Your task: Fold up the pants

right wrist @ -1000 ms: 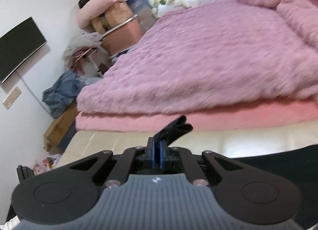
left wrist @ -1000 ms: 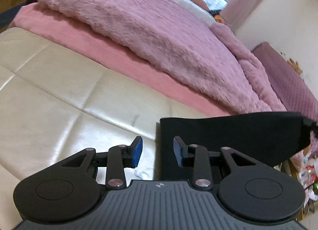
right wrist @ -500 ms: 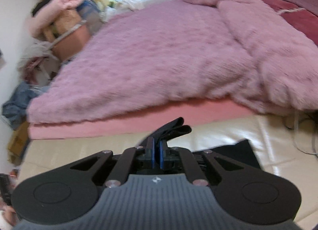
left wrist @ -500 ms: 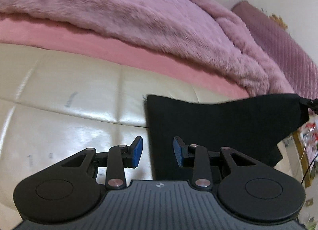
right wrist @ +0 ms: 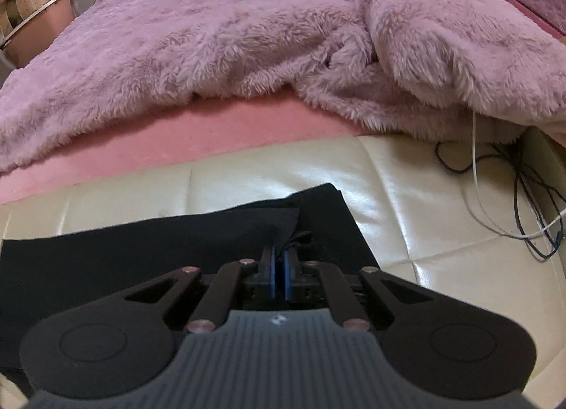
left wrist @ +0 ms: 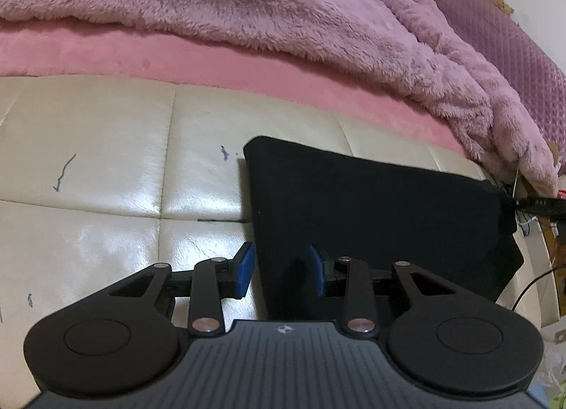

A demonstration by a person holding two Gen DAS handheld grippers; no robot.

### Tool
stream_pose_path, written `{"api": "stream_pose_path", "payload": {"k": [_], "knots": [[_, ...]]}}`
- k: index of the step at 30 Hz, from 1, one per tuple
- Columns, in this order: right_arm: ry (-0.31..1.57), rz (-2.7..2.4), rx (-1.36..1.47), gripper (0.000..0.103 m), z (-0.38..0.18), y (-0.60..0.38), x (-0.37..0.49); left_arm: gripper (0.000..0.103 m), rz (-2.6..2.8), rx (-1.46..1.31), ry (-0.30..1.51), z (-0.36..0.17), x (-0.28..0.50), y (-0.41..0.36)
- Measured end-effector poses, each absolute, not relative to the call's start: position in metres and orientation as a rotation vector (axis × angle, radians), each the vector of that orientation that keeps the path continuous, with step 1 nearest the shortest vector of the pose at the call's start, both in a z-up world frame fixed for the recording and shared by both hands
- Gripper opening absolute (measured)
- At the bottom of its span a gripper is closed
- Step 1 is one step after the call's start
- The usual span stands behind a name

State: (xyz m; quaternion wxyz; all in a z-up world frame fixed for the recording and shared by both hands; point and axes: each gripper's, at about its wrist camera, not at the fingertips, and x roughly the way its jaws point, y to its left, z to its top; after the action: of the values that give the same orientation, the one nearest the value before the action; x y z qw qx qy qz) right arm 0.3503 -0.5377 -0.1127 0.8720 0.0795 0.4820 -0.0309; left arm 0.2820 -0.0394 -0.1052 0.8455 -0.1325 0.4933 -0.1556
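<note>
Item: black pants (left wrist: 371, 211), lying partly folded on the cream leather bench (left wrist: 106, 147) at the foot of a bed, near the pink mattress edge (left wrist: 177, 55) and the purple fleece blanket (left wrist: 247, 9). Left gripper (left wrist: 281, 269): jaws wide, blue pads (left wrist: 244, 269) straddling the near left edge of the pants, nothing between them; whether the pads touch the bench cannot be told. Right gripper (right wrist: 277, 273): jaws narrow, pinched on a raised corner of the pants (right wrist: 283, 221), the upper layer lifted off the layer beneath. Nearby: a tangle of black and white cables (right wrist: 513, 197) on the bench to the right of the pants. Risks, as judged: the pinch covers only a small tip of cloth, so a quick pull could slip it free and let the fold collapse. The left edge is unsecured, so tension from the right may drag the whole garment across the slick leather instead of folding it. If the left jaws close at this edge, they may catch one layer only and skew the fold. A wide sweep to the right could snag the cables.
</note>
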Motion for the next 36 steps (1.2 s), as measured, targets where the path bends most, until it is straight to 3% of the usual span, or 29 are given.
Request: {"api": "stream_pose_path", "payload": {"k": [8, 12, 17, 21, 23, 24, 32, 36], "knots": [[0.847, 0.036, 0.056, 0.0, -0.044, -0.517, 0.343, 0.038, -0.332, -0.304, 0.996, -0.094, 0.29, -0.035], [0.97, -0.105, -0.151, 0.0, -0.093, -0.512, 0.368, 0.038, -0.32, -0.304, 1.006, -0.099, 0.293, -0.039], [0.993, -0.144, -0.189, 0.0, -0.134, -0.515, 0.374, 0.038, -0.326, -0.282, 1.019, -0.104, 0.293, -0.044], [0.975, -0.139, -0.227, 0.0, -0.143, -0.513, 0.378, 0.038, -0.342, -0.302, 1.01, -0.108, 0.298, -0.051], [0.994, -0.149, -0.254, 0.009, -0.149, -0.515, 0.375, 0.038, -0.337, -0.278, 1.001, -0.108, 0.302, -0.056], [0.986, -0.163, -0.247, 0.018, -0.149, -0.519, 0.375, 0.038, -0.332, -0.266, 0.995, -0.107, 0.304, -0.056], [0.856, -0.143, -0.091, 0.015, -0.114, -0.541, 0.362, 0.033, -0.362, -0.295, 0.952, -0.103, 0.324, -0.054], [0.838, -0.056, -0.081, 0.013, -0.124, -0.531, 0.373, 0.031, -0.391, -0.299, 0.925, -0.11, 0.332, -0.063]]}}
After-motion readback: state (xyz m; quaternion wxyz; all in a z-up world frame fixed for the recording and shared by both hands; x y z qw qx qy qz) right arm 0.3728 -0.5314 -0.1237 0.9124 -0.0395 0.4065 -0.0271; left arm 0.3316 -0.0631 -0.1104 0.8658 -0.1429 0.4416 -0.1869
